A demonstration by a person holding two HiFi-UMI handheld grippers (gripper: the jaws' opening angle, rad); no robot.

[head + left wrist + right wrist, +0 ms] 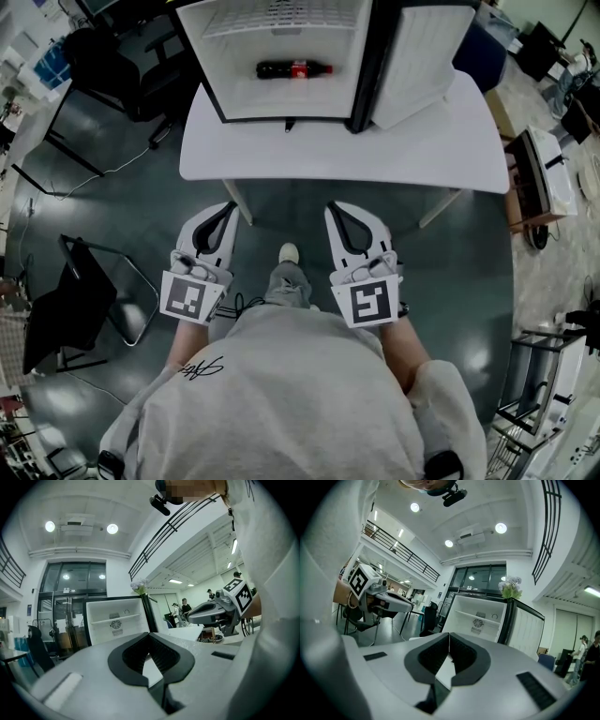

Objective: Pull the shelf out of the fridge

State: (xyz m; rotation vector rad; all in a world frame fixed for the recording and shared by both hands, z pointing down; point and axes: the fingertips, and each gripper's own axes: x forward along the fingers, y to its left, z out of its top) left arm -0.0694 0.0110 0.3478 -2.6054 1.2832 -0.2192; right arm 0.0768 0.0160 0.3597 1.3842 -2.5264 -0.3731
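Presently, no part of the task is done.

- Left tool (223,214): jaws pressed together, nothing between them. Held low in front of the person, well short of the table (450,141).
- Right tool (341,216): jaws likewise pressed together and empty. Level with the left tool and apart from it.
- Fridge (234,94): stands on the table, well ahead of both tool tips. Its door (417,66) is swung open on the right tool's side.
- Shelf (115,618): seated across the upper part of the fridge interior, far ahead of either tool and untouched.
- Bottle (293,68): lies on its side inside the fridge. Whether it rests on the shelf or below it cannot be told.

Outstanding, by judgement: carry a tool forward to the fridge opening, spread its jaws, take the shelf's front edge and draw it out toward the person. The bottle may shift if it does rest on the shelf.
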